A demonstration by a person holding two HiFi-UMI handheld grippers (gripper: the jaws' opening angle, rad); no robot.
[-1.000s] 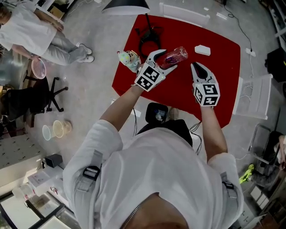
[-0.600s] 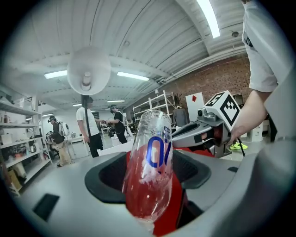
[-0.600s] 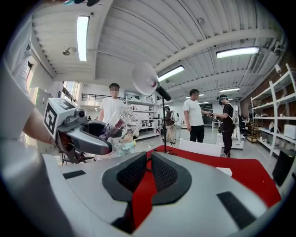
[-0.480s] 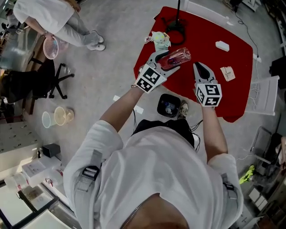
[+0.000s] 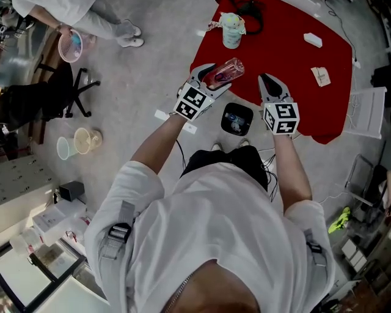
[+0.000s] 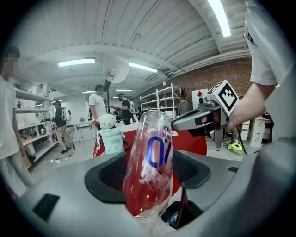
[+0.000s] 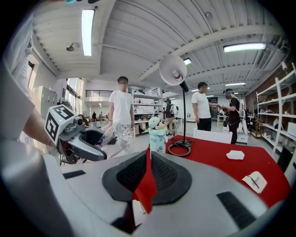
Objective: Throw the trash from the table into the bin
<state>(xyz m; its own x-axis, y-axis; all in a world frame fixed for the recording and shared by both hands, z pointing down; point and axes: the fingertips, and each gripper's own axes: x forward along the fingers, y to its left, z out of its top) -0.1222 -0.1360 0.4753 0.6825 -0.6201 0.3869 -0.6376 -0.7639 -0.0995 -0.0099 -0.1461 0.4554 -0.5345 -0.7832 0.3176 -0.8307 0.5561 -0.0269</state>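
Note:
My left gripper (image 5: 213,76) is shut on a clear, crumpled plastic bottle (image 5: 225,69) with blue print, held tilted over the near edge of the red table (image 5: 287,58). In the left gripper view the bottle (image 6: 150,162) stands clamped between the two dark pads. A small black bin (image 5: 237,118) sits on the floor just below, between my two grippers. My right gripper (image 5: 266,81) hangs beside the bin at the table's edge, shut with nothing in it; only the red table shows through its narrow slit (image 7: 147,173).
On the table stand a mint-green toy figure (image 5: 231,28), a lamp base with cable (image 5: 249,7), a white block (image 5: 313,40) and a paper note (image 5: 321,76). A white chair (image 5: 366,110) is at right, a black office chair (image 5: 58,101) at left. People stand around.
Both grippers have drawn back from above the table to its near edge, the bottle still held in the left one. The bin now lies between them.

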